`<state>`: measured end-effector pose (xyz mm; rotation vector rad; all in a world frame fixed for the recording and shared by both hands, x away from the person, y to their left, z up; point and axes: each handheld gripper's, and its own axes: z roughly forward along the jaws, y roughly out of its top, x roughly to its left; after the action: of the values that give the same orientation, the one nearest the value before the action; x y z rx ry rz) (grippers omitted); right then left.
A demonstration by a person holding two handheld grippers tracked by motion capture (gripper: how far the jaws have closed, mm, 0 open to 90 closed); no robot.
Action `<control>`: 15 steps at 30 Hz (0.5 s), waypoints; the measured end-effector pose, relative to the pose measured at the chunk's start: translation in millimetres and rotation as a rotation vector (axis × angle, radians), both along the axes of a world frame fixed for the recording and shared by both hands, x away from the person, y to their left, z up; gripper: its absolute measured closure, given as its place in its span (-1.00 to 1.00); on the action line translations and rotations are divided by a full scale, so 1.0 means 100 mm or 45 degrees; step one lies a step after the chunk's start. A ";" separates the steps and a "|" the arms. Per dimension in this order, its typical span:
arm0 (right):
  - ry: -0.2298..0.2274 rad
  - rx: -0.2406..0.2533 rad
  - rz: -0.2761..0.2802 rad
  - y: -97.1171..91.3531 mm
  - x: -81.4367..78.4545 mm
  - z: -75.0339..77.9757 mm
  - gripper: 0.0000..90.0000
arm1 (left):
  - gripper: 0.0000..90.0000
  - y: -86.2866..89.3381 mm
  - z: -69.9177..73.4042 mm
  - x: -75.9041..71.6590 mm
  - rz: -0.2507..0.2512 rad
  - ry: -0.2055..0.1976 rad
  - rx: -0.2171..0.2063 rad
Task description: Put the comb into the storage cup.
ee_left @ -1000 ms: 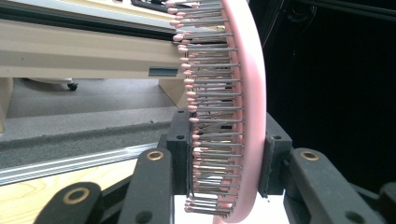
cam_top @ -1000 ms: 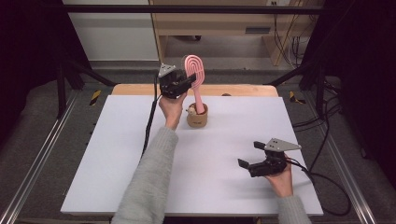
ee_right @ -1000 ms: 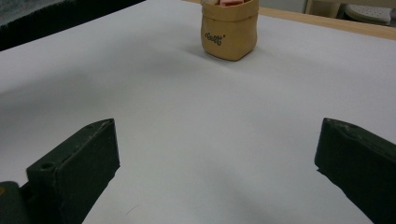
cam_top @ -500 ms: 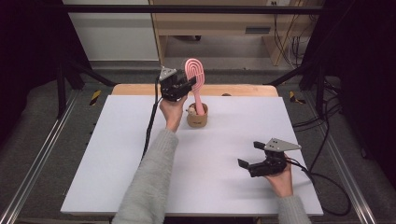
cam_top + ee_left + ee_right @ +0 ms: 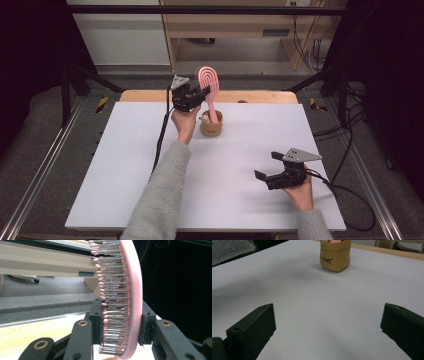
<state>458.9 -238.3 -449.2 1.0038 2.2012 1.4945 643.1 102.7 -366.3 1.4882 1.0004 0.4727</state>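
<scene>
High view: left gripper (image 5: 196, 97) seen above centre of the frame, held up over the far part of the white worktop (image 5: 125, 175), jaws clamped on a pink hairbrush (image 5: 210, 85). Brush standing nearly upright, its looped head topmost, its handle running down into a small tan pouch (image 5: 211, 125). Pouch sat on the worktop just right of the left hand (image 5: 184, 122), near the wooden strip (image 5: 260, 96) along the far edge. Right gripper (image 5: 272, 170) found in the lower right of the frame, resting low over the worktop, well apart from pouch and brush, jaws spread wide with nothing between them.

Left gripper view: pink hairbrush (image 5: 126, 297) running up the middle of the frame, seen edge-on, bristles with pink tips pointing to the left of the frame. Black pads (image 5: 96, 320) pressed against it from both sides, one on the bristle side, one on the smooth back.

Right gripper view: two black jaws set far apart at lower left and lower right of the frame, bare worktop (image 5: 317, 315) between them. Tan pouch (image 5: 335, 256) upright at top centre, dark lettering on its front, something pink showing at its mouth.
</scene>
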 end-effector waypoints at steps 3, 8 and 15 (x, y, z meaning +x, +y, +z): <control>0.001 0.002 0.000 0.00 0.00 0.00 -0.99 | 0.42 0.01 -0.03 -0.01 0.001 0.001 0.001; -0.003 -0.002 0.001 0.00 0.00 0.00 -0.99 | 0.42 0.04 -0.07 -0.01 0.004 0.012 -0.007; -0.004 -0.002 0.000 0.00 0.00 -0.01 -0.99 | 0.42 0.05 -0.13 -0.04 0.005 0.009 -0.016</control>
<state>459.4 -237.9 -449.7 1.0003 2.2003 1.4931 639.4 107.6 -379.3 1.4783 1.0102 0.4634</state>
